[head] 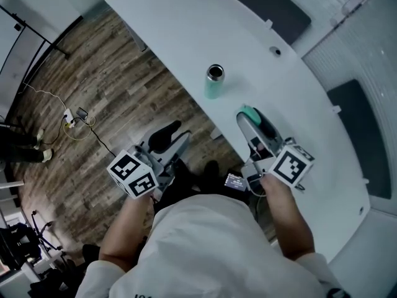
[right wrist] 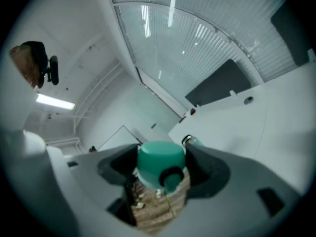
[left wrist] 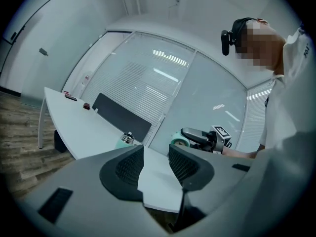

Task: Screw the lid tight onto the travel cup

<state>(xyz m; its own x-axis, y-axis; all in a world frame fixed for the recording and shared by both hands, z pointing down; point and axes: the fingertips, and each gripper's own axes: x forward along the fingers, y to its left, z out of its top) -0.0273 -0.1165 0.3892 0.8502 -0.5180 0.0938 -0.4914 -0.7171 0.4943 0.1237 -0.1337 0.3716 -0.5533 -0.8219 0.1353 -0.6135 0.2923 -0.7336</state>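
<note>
Grip: right gripper (right wrist: 162, 168) pinches lid (right wrist: 160, 157) by its sides; left gripper (left wrist: 155, 162) is spread, empty, short of the table (head: 298, 104). Best to clamp the cup (head: 214, 82) with the left and seat the lid square before twisting — a crooked start likely cross-threads. Cup stands upright on the table, apart from the lid — mouth open, inside dark, contents unclear.

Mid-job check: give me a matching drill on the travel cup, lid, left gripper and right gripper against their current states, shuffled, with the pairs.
Things:
1. travel cup
2. lid
3. left gripper
4. right gripper

States:
A. jaws apart, nothing between them
B. standing open-topped on the white table
C. teal, clamped between two jaws
D. shut on the lid

Pairs: 1-B, 2-C, 3-A, 4-D
</note>
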